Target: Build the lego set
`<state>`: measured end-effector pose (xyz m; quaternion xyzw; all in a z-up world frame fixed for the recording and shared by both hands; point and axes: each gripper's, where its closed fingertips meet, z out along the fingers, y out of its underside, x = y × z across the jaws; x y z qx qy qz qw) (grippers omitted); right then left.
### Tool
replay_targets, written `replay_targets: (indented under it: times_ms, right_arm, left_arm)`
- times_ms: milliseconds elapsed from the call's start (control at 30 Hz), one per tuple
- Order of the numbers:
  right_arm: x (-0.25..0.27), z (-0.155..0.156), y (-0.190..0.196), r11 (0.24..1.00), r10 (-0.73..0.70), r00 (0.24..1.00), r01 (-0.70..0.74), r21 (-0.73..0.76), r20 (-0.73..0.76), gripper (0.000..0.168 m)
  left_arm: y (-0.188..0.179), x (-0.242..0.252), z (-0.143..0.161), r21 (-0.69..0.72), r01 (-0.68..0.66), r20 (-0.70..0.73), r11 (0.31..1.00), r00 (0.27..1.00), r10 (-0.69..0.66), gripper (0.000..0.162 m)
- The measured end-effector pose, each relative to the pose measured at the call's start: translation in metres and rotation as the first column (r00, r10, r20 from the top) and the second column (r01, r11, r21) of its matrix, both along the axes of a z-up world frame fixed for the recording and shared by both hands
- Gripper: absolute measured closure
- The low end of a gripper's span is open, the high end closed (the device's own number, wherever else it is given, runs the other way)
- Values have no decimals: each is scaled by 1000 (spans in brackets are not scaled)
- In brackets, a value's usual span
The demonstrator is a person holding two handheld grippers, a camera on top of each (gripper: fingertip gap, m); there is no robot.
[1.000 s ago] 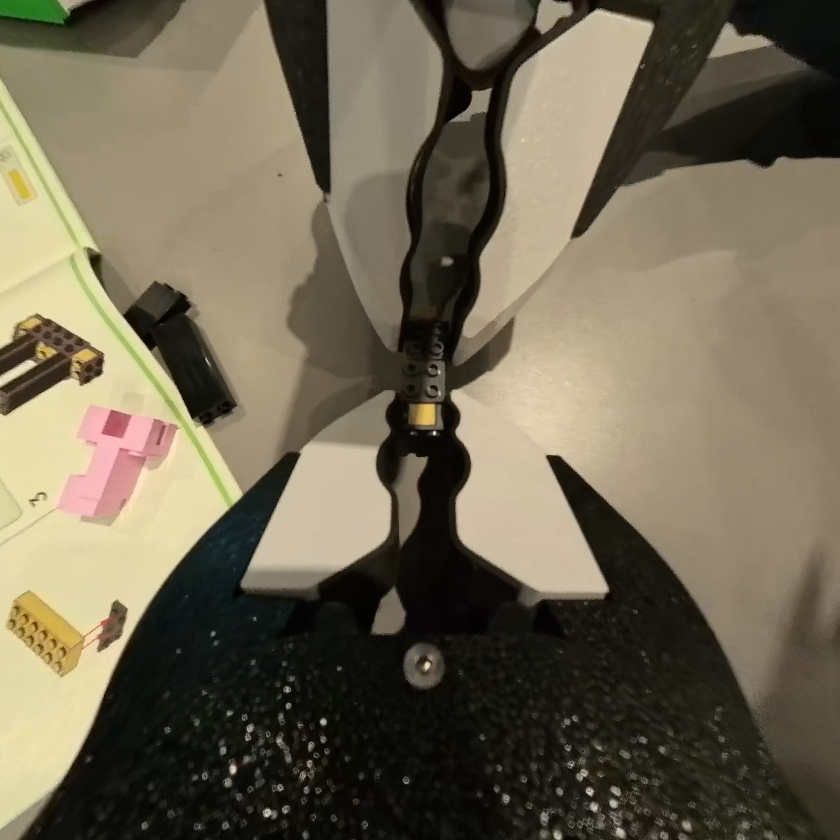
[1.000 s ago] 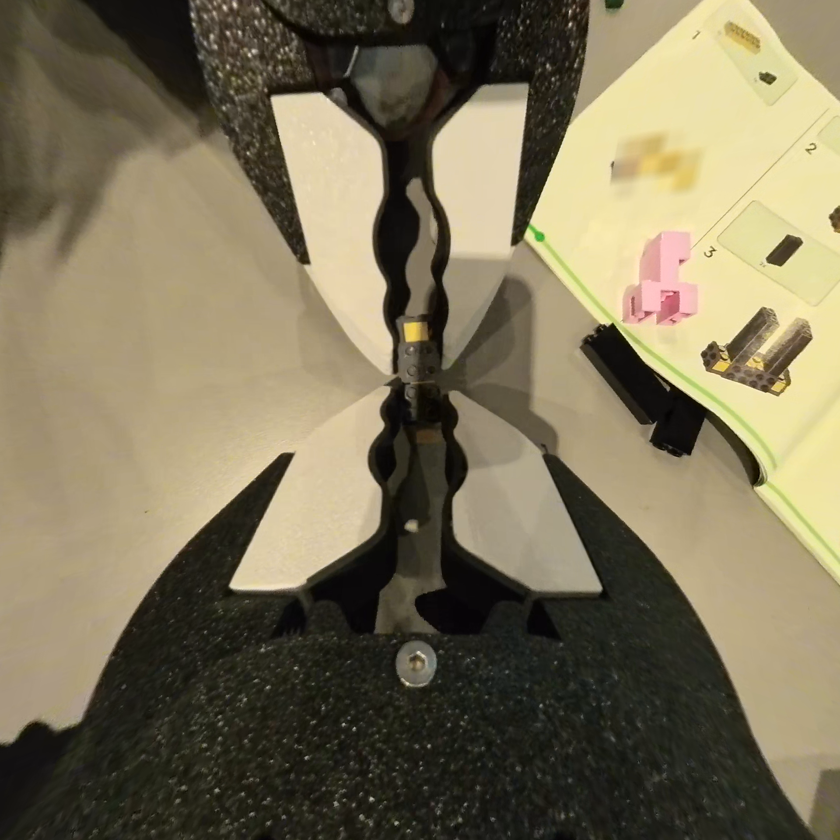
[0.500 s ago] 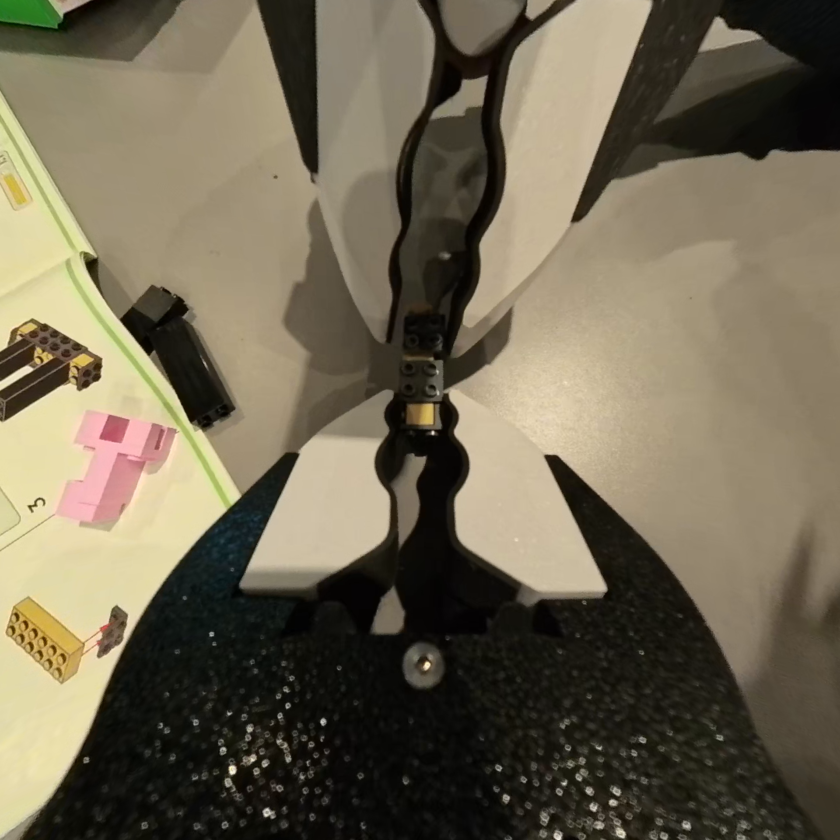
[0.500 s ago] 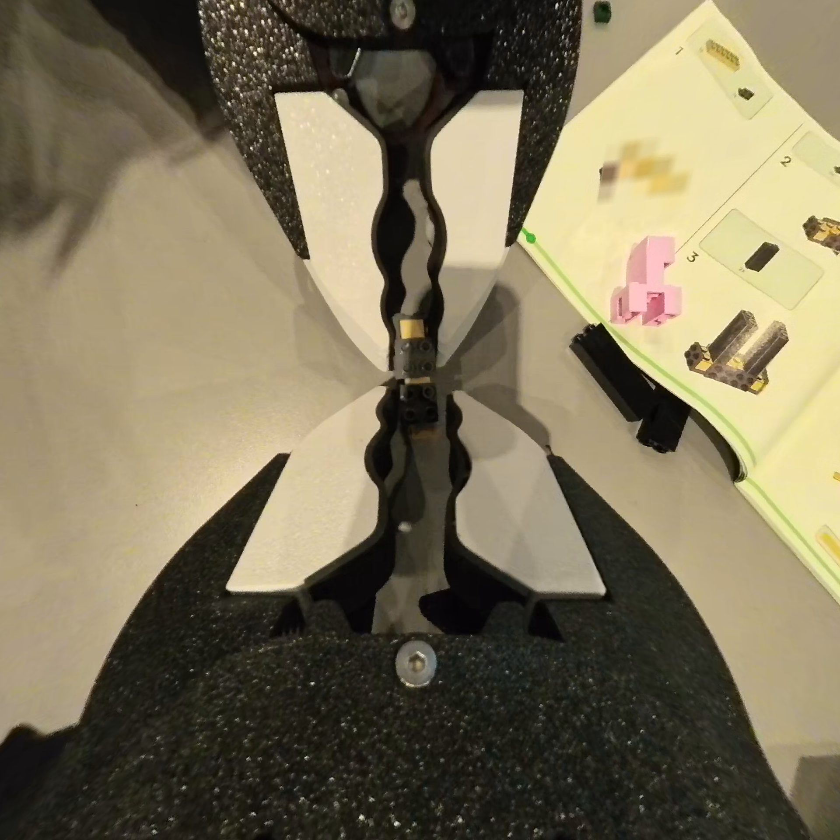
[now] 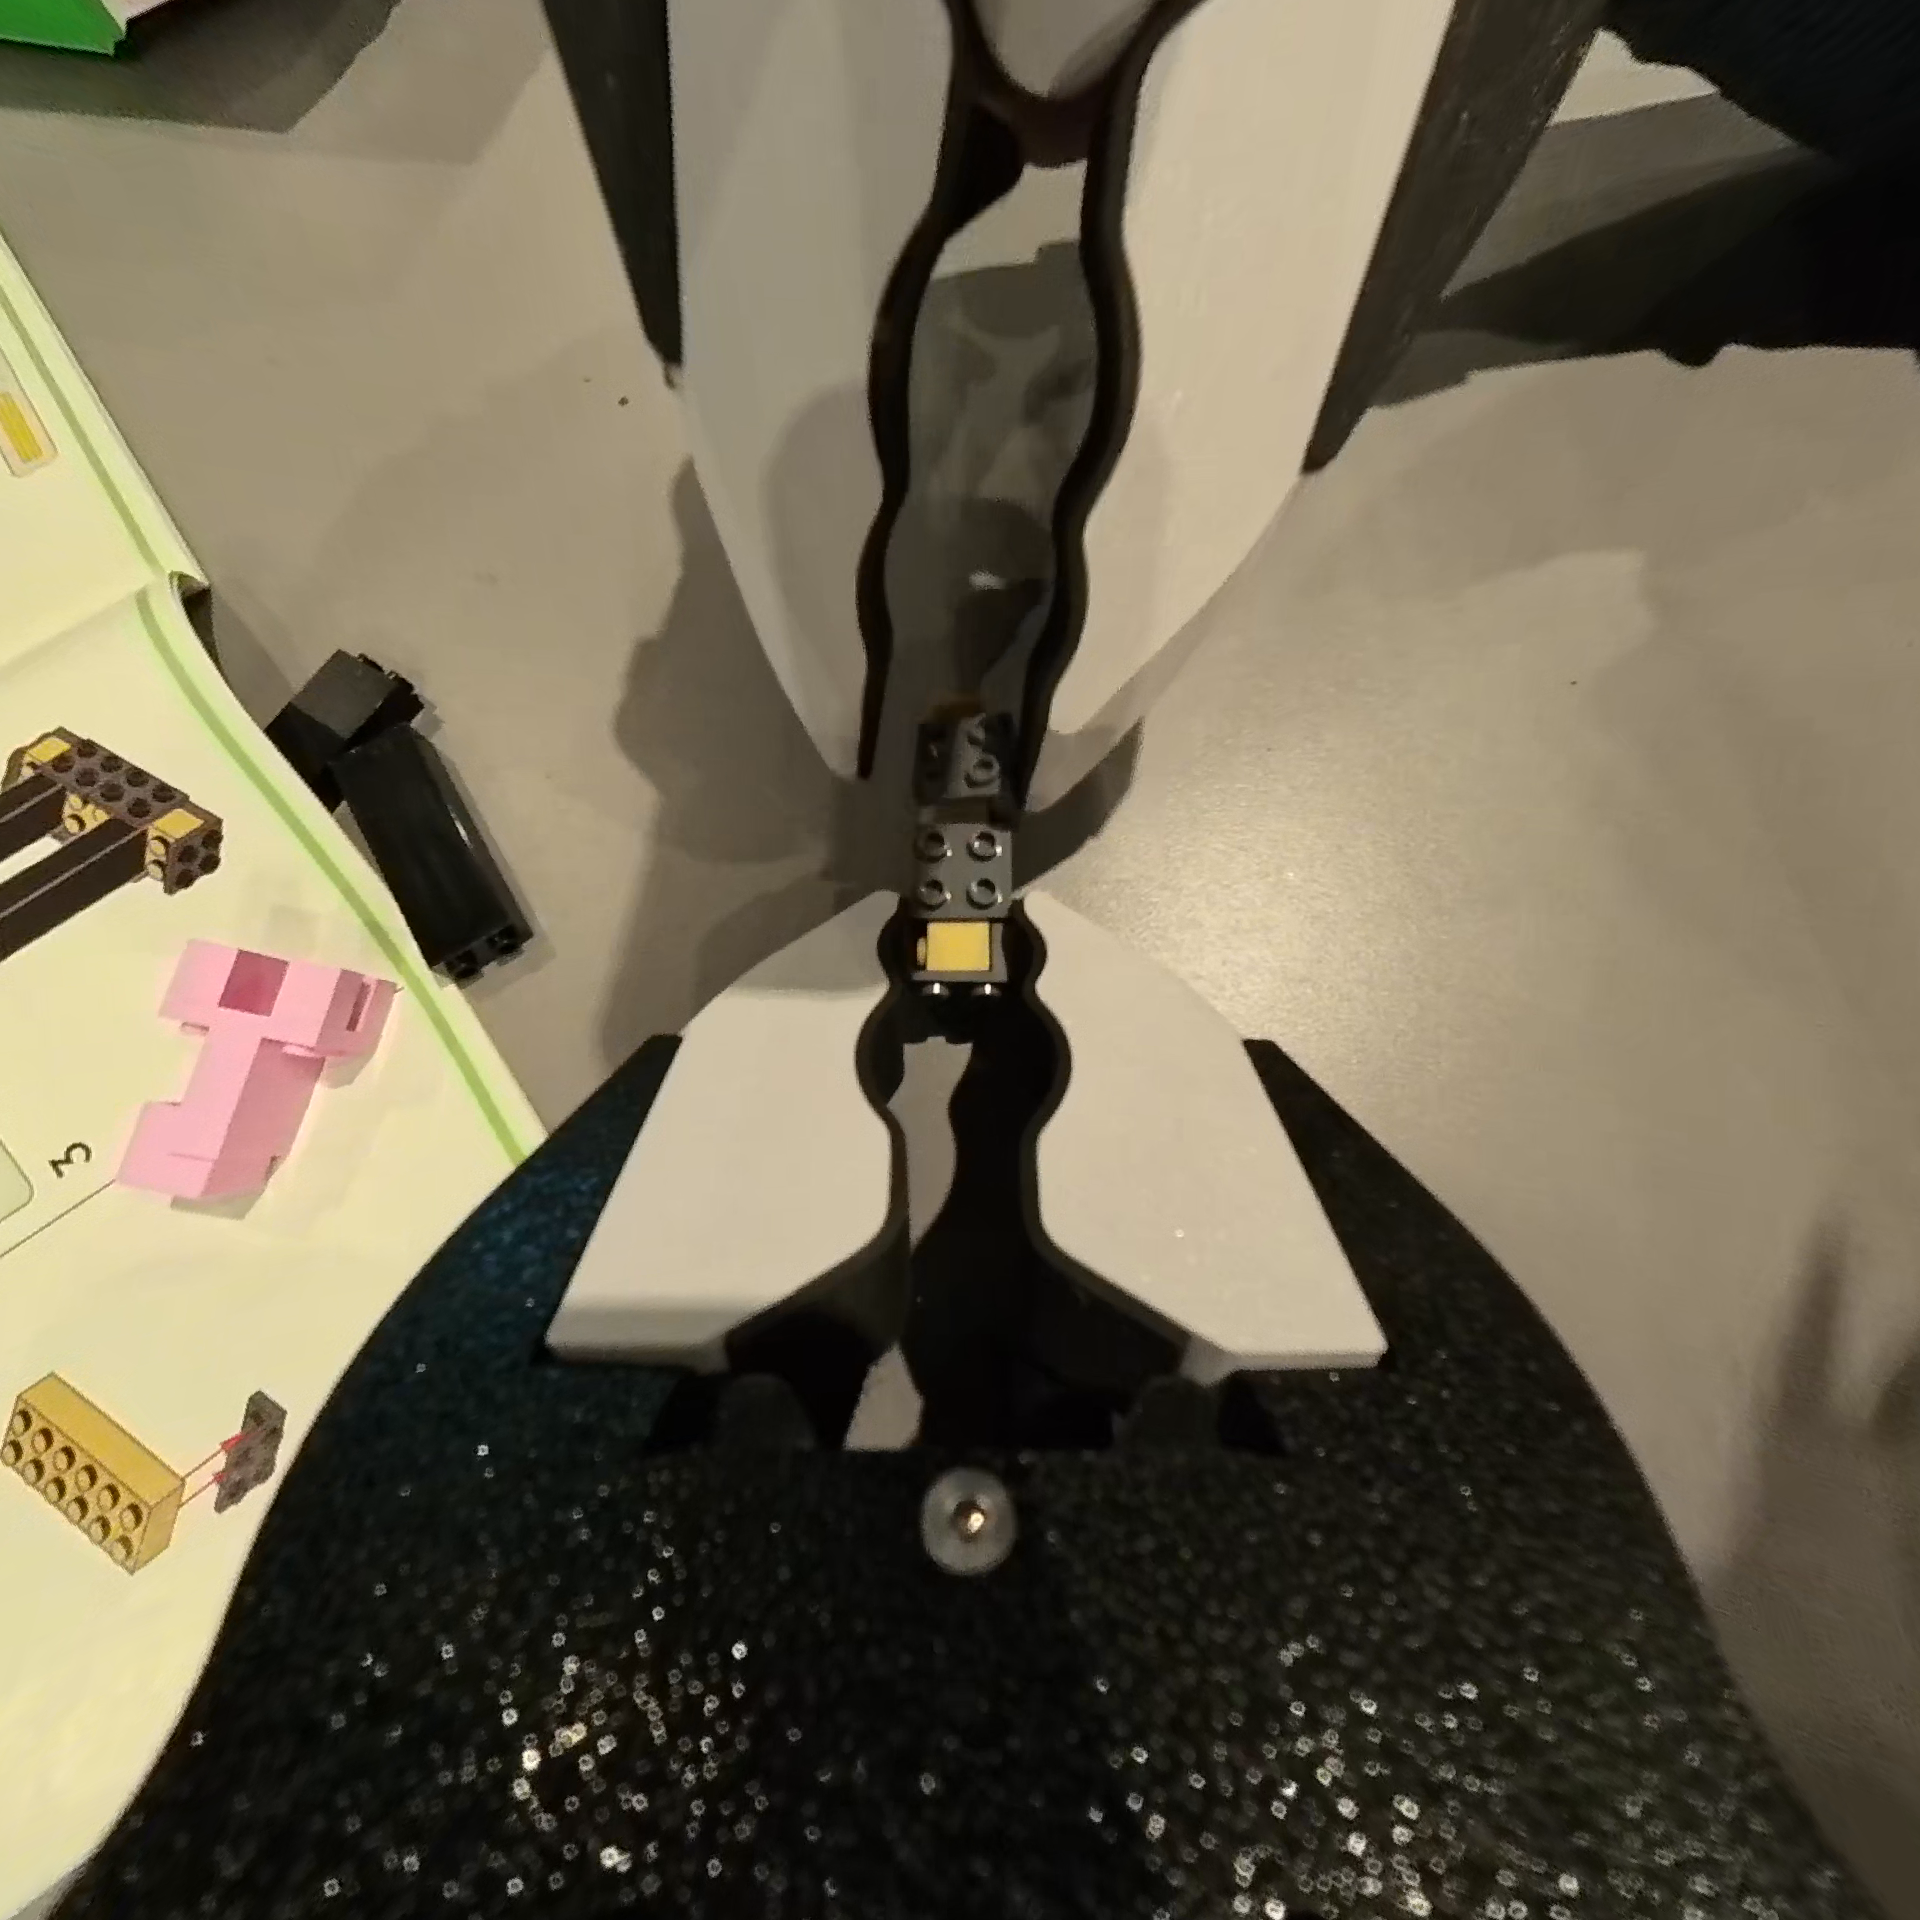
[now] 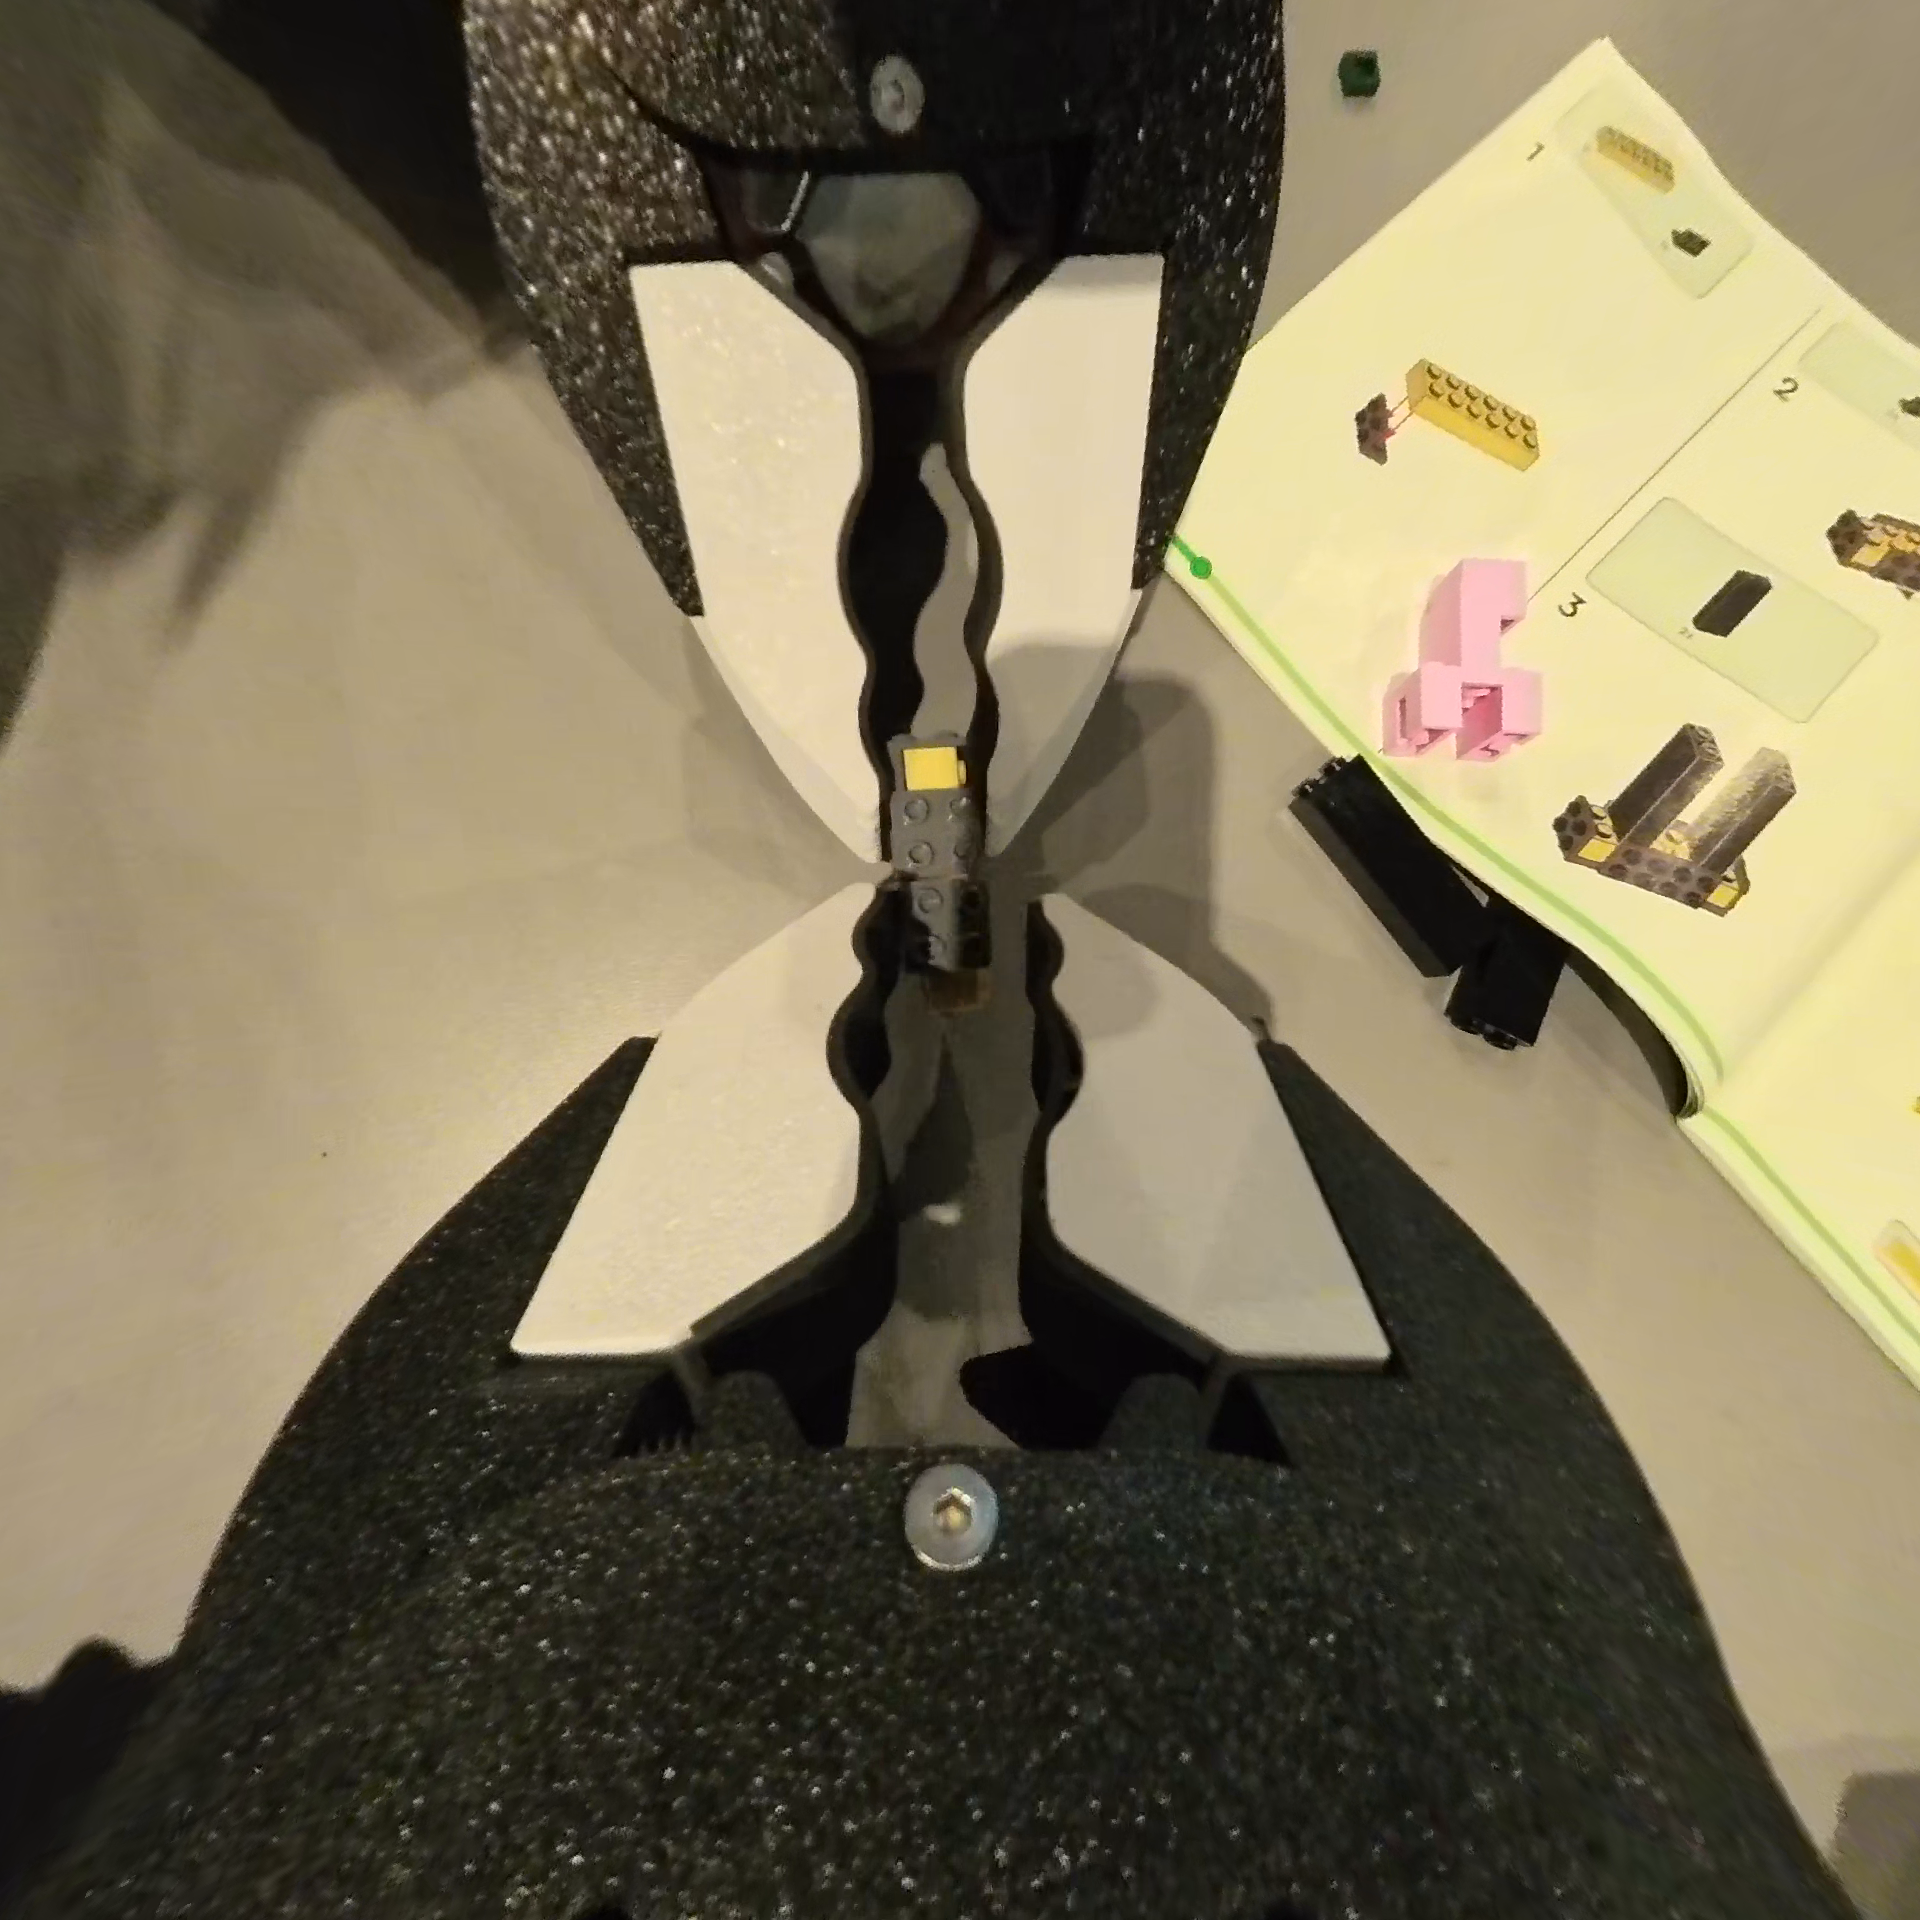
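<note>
My two grippers meet tip to tip above the grey table. My left gripper point(image 5: 958, 940) is shut on a small assembly: a tan piece point(image 5: 956, 951) with a dark grey four-stud plate point(image 5: 961, 873) in front of it. My right gripper point(image 6: 951, 920) is shut on a dark grey studded piece point(image 6: 945, 925) that butts against that plate point(image 6: 930, 826). In the left wrist view this piece point(image 5: 966, 764) sits slightly tilted between the right gripper's pads. How the two parts join is hidden.
An open instruction booklet point(image 5: 104, 1299) lies at the left, with a pink piece point(image 5: 249, 1081) on it. A long black brick point(image 5: 416, 831) and a short black one point(image 5: 343, 707) lie beside its edge. A small green piece point(image 6: 1359, 73) lies far off. My left and right fingertips are right by each other.
The grippers stay tip to tip. The right gripper has come nearer in the left wrist view, and the dark piece it holds has tilted a little against the grey plate.
</note>
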<state>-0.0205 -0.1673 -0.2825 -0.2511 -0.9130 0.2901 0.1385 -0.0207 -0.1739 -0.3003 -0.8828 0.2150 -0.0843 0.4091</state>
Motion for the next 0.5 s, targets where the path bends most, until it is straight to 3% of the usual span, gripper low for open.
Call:
replay_targets:
  times_ms: [500]
  right_arm:
    - [1, -1, -2, 1000, 30, 999, -30, 2, 20, 150]
  left_arm:
    - [0, 0, 0, -3, 3, 5, 1000, 1000, -3, 145]
